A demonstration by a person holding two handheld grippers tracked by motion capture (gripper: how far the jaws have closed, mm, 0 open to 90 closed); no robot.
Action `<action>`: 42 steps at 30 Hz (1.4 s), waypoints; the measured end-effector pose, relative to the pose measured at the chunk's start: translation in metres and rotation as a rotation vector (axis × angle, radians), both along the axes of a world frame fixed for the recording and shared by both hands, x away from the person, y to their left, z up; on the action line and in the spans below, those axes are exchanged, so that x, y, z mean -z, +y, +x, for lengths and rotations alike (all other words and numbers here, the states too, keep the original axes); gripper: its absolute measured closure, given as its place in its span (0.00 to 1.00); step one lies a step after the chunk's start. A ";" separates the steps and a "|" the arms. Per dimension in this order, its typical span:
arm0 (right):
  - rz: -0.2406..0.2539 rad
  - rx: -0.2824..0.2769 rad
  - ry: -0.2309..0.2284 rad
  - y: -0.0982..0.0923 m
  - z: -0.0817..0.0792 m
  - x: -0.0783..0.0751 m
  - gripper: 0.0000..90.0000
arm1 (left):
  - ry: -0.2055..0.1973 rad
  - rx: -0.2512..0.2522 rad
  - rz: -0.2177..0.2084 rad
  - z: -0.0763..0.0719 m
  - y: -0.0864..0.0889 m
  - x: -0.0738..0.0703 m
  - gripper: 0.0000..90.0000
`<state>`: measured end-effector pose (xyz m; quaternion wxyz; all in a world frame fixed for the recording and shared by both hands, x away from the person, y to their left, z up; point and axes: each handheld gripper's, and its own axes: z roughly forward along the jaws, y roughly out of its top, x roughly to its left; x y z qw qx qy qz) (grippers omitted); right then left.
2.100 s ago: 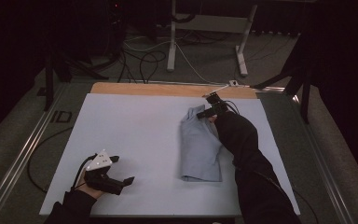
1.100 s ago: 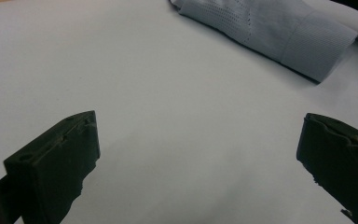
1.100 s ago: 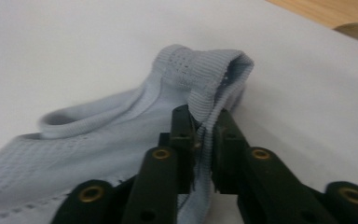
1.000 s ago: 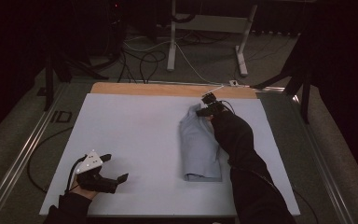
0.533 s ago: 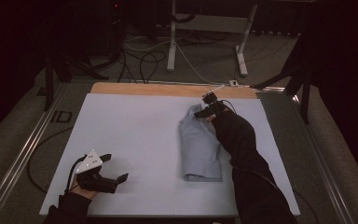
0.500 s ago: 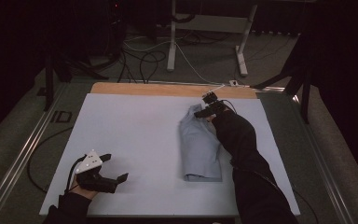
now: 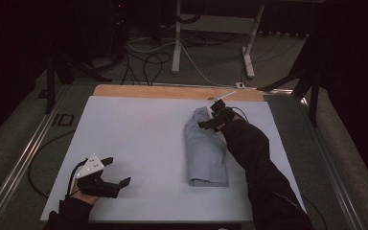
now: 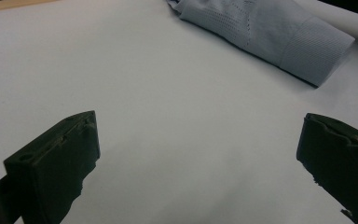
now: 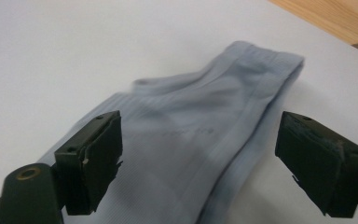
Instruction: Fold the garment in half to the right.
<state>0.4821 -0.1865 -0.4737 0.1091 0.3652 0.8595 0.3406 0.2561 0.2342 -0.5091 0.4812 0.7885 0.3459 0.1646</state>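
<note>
Left tongs [image 7: 116, 173]: jaws spread wide, nothing between them, sitting low over the desk [image 7: 139, 139] near its front-left corner; grey 3-cornered plate on top, cable trailing off toward the left edge. Left gripper view confirms: both black jaws far apart, bare white surface between them, the folded garment [image 8: 265, 35] well ahead at upper right with its ribbed cuff end pointing toward the camera side. Right tongs [image 7: 212, 120]: also spread wide, holding nothing, positioned at the far end of the garment [image 7: 205, 148], toward the back-right part of the desk. Can't tell from the high view whether the jaws touch the fabric. Right gripper view: the 2 jaws straddle the pale blue-grey fabric [image 9: 200, 140], 1 on each side, fabric running away between them to a ribbed hem near the back edge; slight motion blur on the fabric. Garment is pale blue-grey, folded into a long narrow strip, lying flat right of centre, long axis running front to back. Desk top is white sheet with a strip of bare wood [image 7: 172, 92] along the back edge. Person's dark sleeve [image 7: 254, 163] lies along the garment's right side. Floor behind: cables and a white stand's legs [image 7: 211, 43].
</note>
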 end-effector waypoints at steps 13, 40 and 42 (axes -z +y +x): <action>0.098 -0.101 -0.039 0.000 -0.074 -0.014 0.16 | 0.002 -0.002 -0.006 0.000 0.001 -0.001 0.00; -0.027 -0.377 -0.019 0.018 -0.160 0.025 1.00 | 0.011 0.006 0.009 0.001 -0.002 0.002 0.00; -0.034 -0.377 -0.013 0.017 -0.161 0.029 1.00 | 0.012 0.005 0.009 0.001 -0.002 0.002 0.00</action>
